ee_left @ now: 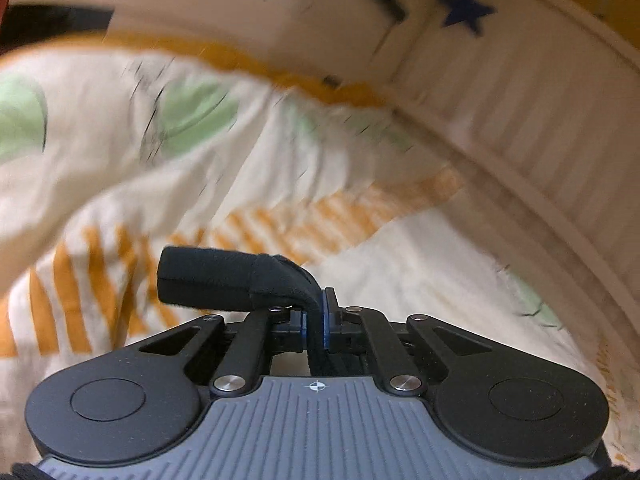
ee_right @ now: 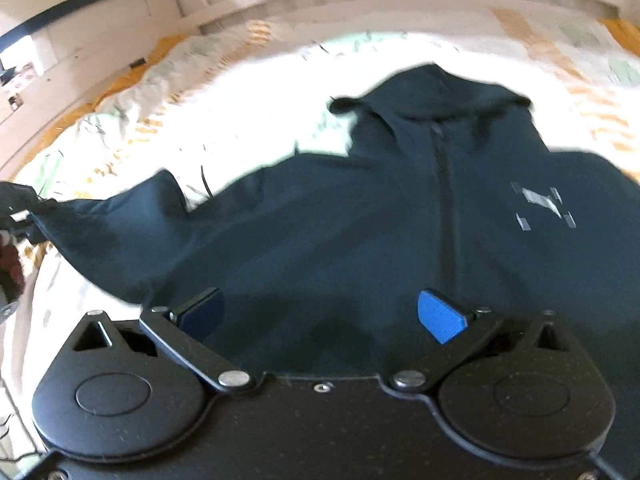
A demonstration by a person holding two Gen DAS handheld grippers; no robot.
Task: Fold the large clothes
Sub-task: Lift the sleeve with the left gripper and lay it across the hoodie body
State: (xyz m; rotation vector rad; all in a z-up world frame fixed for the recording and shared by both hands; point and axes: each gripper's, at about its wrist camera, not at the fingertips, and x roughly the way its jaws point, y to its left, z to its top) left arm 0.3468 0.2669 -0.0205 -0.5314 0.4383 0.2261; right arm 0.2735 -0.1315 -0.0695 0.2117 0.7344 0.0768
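A dark navy zip jacket with a hood and a pale chest logo lies spread front-up on the bed. Its left sleeve stretches out to the picture's left edge, where the left gripper is dimly seen at its end. In the left wrist view, the left gripper is shut on the dark sleeve cuff, which sticks out leftward from between the blue pads. The right gripper hovers over the jacket's lower front, open, with its blue pads wide apart and nothing between them.
A cream quilt with orange stripes and green patches covers the bed under the jacket. A white slatted bed rail curves along the right, with a blue star sticker above it. White furniture stands at the far left of the bed.
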